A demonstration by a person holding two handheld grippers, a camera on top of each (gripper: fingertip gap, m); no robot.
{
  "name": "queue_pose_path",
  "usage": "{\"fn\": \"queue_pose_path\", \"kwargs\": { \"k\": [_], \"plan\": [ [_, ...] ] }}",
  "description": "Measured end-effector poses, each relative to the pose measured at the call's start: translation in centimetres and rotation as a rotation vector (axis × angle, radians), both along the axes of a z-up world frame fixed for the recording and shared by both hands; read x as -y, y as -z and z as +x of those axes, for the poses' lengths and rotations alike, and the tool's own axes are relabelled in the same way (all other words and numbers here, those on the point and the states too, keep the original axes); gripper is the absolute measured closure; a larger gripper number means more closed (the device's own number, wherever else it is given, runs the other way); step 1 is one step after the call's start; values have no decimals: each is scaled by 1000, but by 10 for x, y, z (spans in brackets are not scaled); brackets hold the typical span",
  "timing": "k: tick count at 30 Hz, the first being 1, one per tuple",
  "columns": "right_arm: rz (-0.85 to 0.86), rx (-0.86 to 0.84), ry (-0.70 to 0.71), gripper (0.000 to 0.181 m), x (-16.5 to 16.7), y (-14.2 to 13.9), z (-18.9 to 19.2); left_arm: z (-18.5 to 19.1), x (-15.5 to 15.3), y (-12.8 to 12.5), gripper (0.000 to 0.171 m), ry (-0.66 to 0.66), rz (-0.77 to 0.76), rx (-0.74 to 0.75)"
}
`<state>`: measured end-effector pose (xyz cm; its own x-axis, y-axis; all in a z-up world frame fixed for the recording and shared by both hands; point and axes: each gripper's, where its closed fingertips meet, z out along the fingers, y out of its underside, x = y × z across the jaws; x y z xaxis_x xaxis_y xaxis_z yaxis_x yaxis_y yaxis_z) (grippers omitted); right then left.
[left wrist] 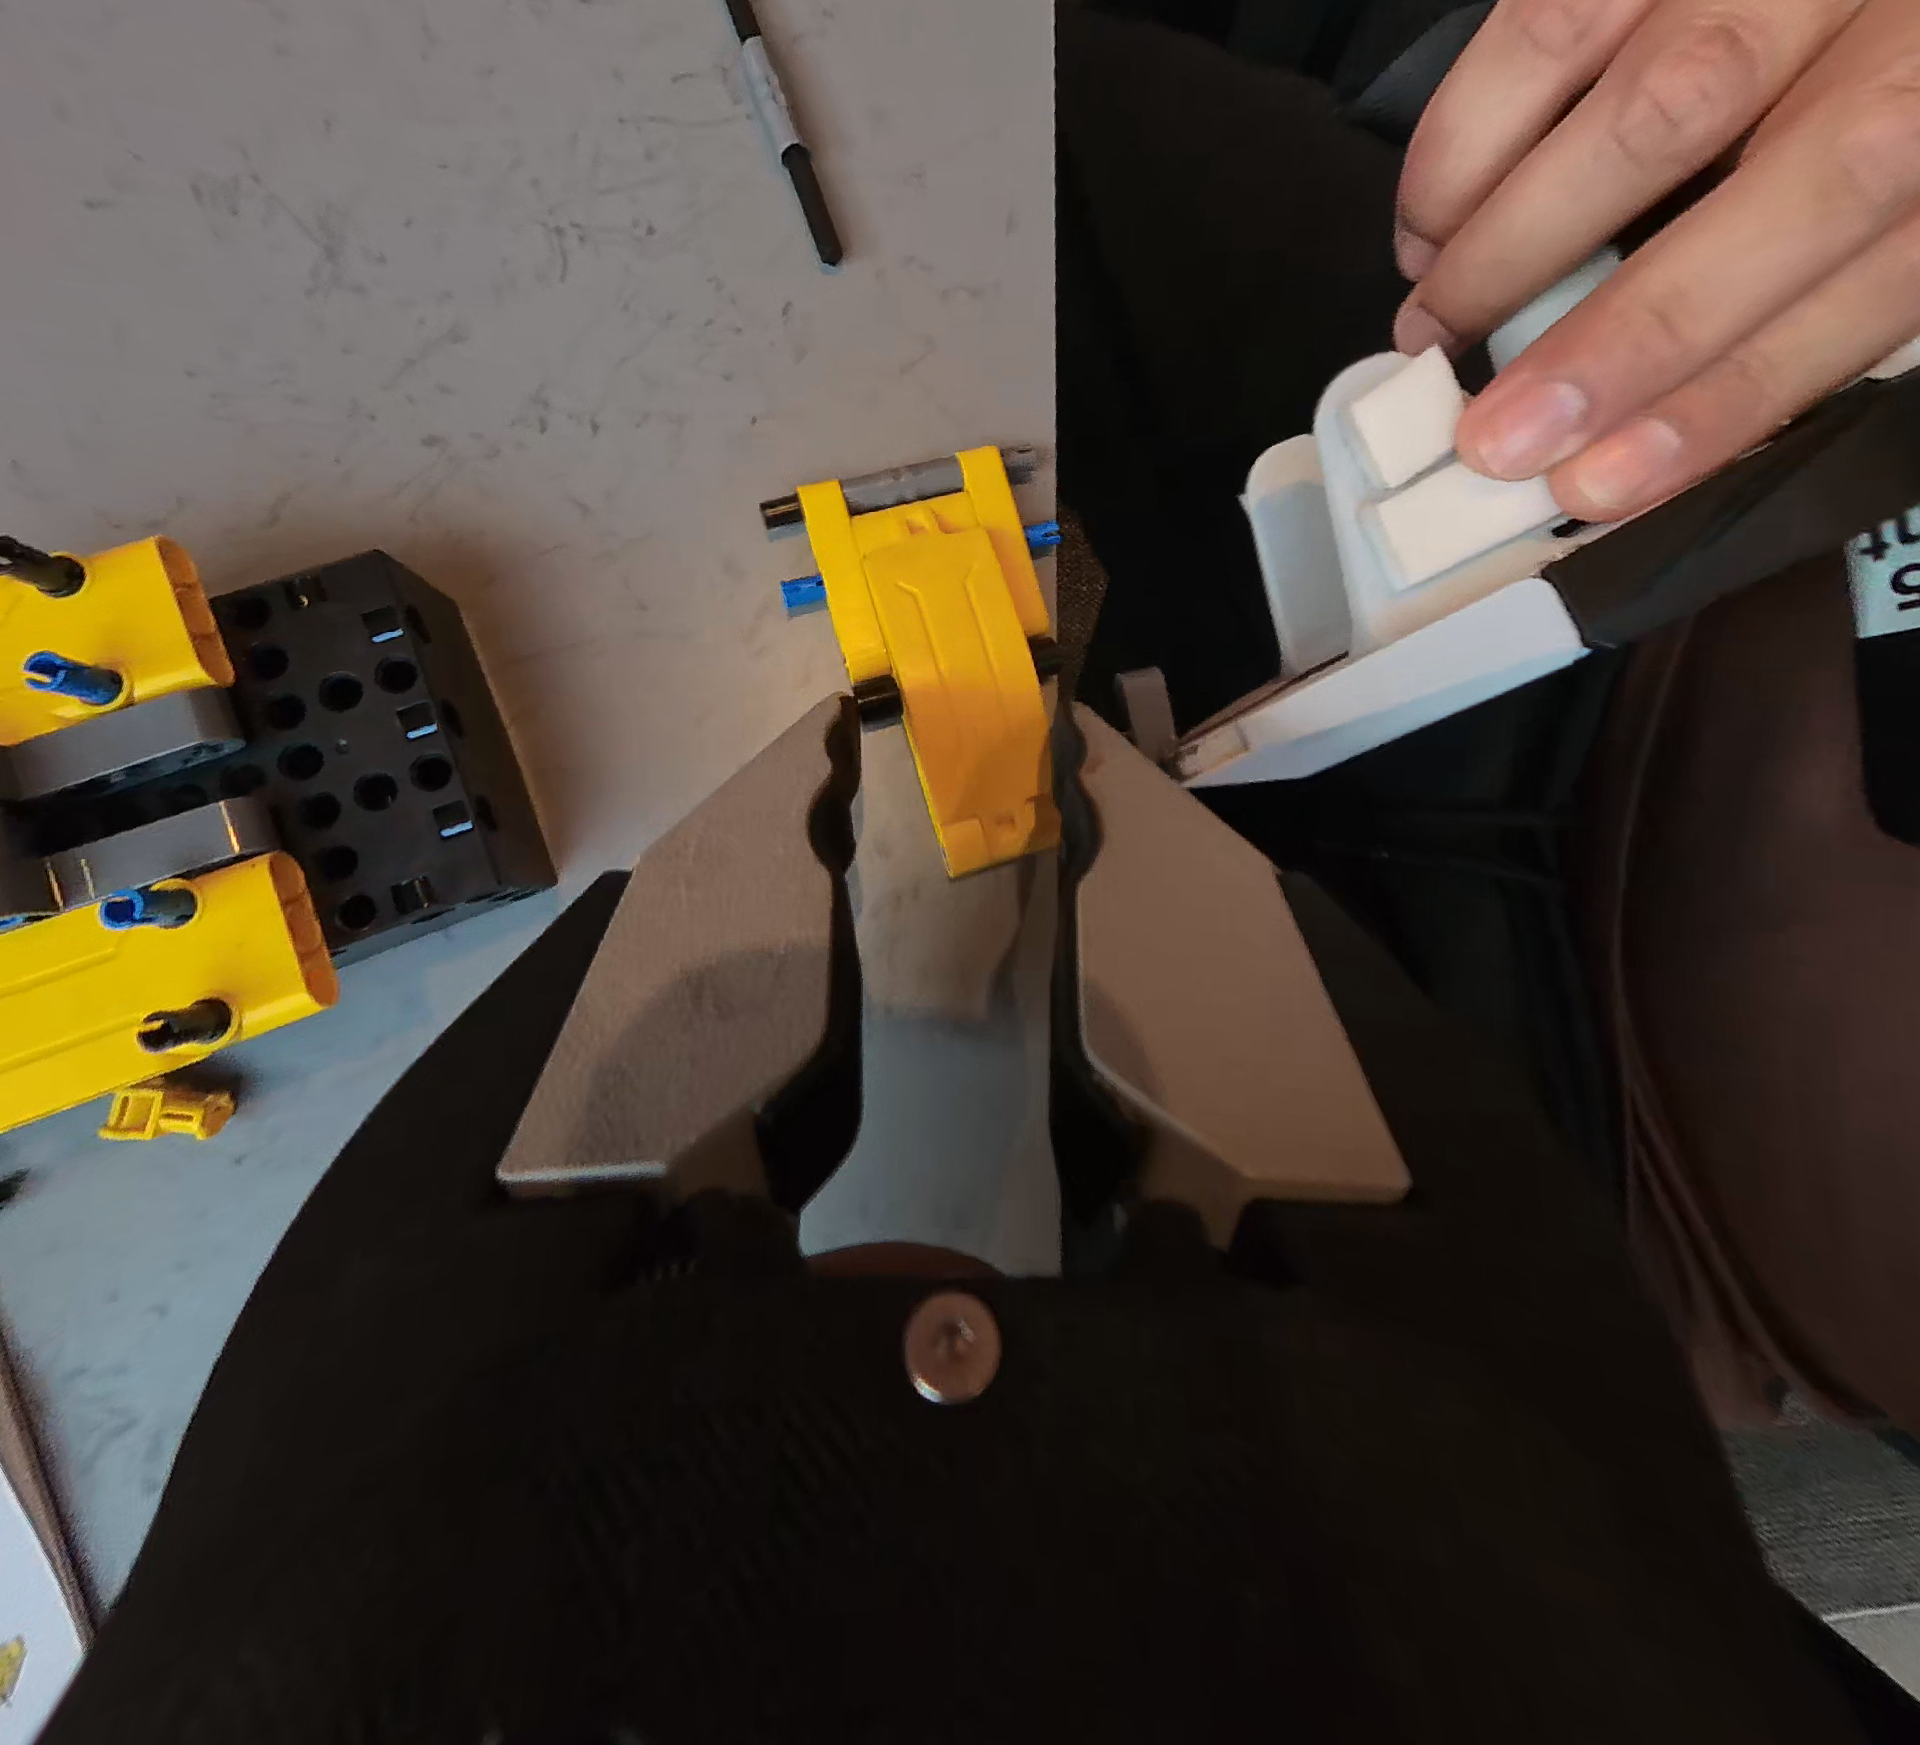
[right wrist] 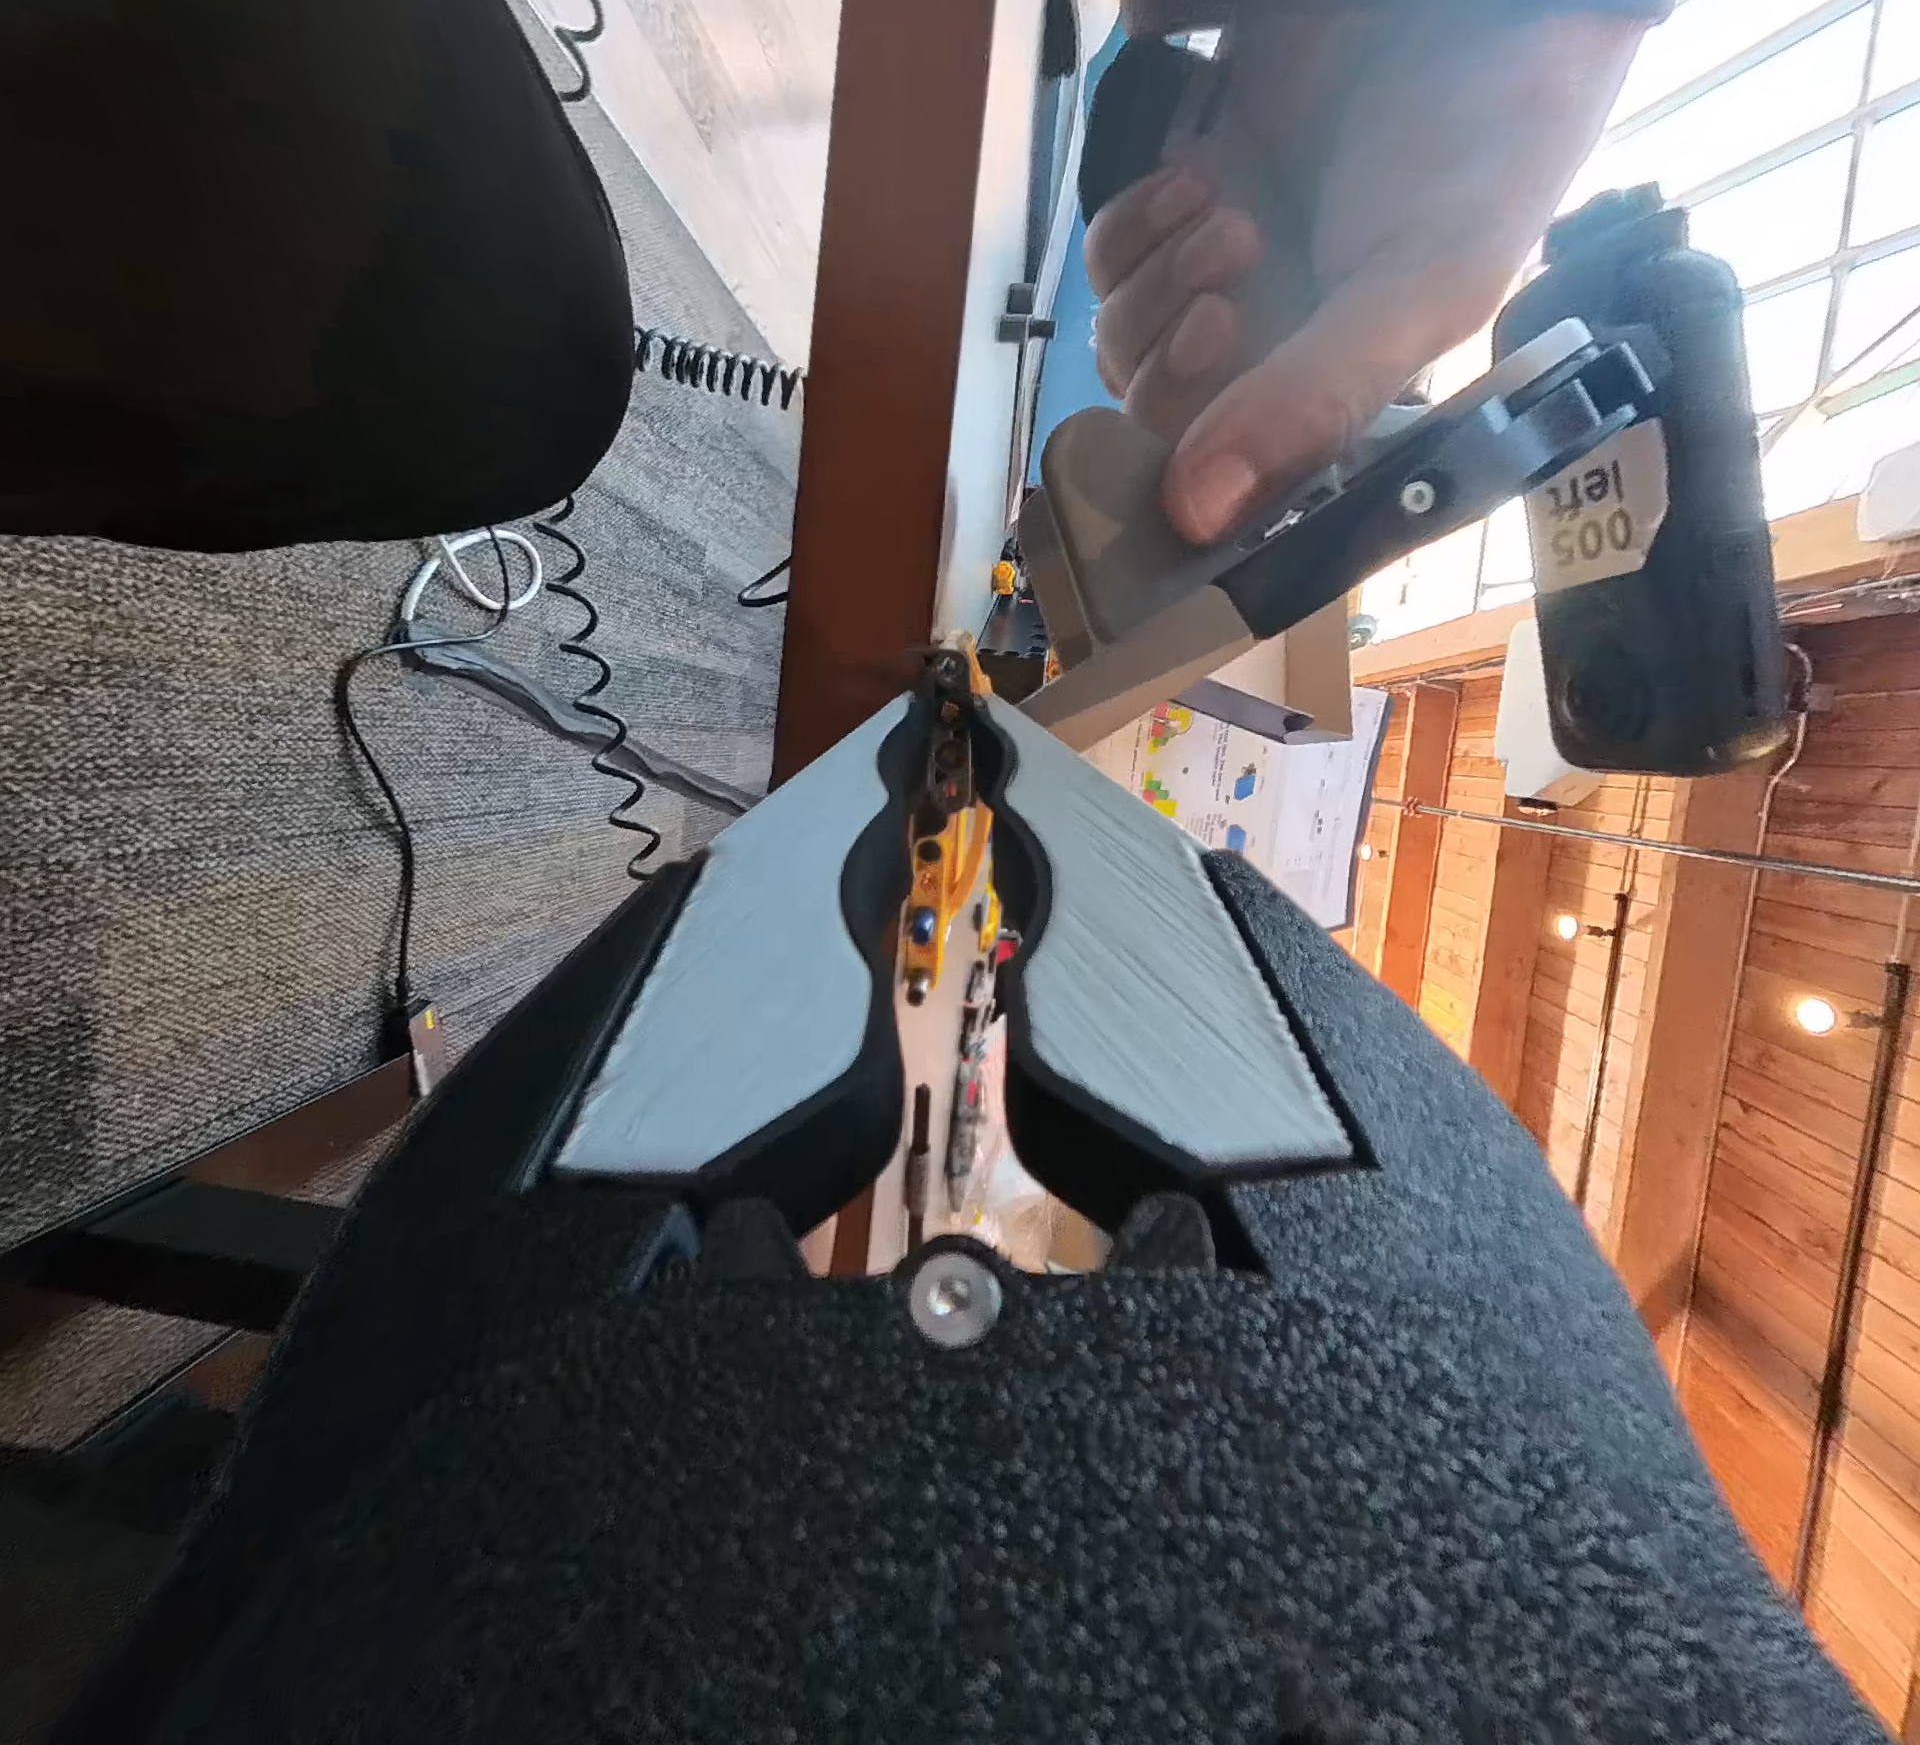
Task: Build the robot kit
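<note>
Black housing with a single screw fills the bottom of both frames, and your left gripper [left wrist: 961, 739] reaches up from it with its grey fingers [left wrist: 727, 947] pinching a yellow toy-brick piece [left wrist: 951, 646] at the frame's centre. That piece, with blue pins and a grey axle across its top, sits at the right edge of the pale scuffed table [left wrist: 416, 189].

Only the left wrist view shows you the tabletop: a black pen [left wrist: 774, 100] lies in the upper middle, a black and yellow brick assembly [left wrist: 260, 760] sits at the left edge, and a small yellow connector [left wrist: 166, 1113] lies below it at lower left. At upper right, your hand [left wrist: 1662, 189] grips the white and black body of the other tool [left wrist: 1403, 573], which bears a partly cut-off label.

Only the right wrist view shows you the surroundings. Your right gripper [right wrist: 951, 708] is pressed together on the narrow edge of the same yellow and black piece [right wrist: 940, 854] at the centre. Behind it stand a brown table leg [right wrist: 883, 293], grey carpet with coiled cables [right wrist: 582, 635] at left, and wood-panelled walls with lamps at right. At upper right, a hand [right wrist: 1299, 293] holds the left tool [right wrist: 1351, 532], whose dark camera block [right wrist: 1662, 552] carries a white sticker with printed characters. A sheet with coloured brick pictures [right wrist: 1247, 791] shows at middle right.
</note>
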<state>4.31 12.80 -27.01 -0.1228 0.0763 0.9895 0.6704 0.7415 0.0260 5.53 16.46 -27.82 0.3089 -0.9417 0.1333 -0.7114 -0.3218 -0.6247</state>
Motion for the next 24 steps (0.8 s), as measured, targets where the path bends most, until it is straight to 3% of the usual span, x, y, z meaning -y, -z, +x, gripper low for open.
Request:
{"fn": "queue_pose_path", "kwargs": {
  "k": [11, 24],
  "plan": [
    [-44, -1, 2, 174, 1, 6, -4, -2, 3, -3, 139, -10, -108, 162],
    [-70, -45, 91, 173, 4, 2, -6, -7, 9, -3, 138, 106, -44, 92]
  ]
}}
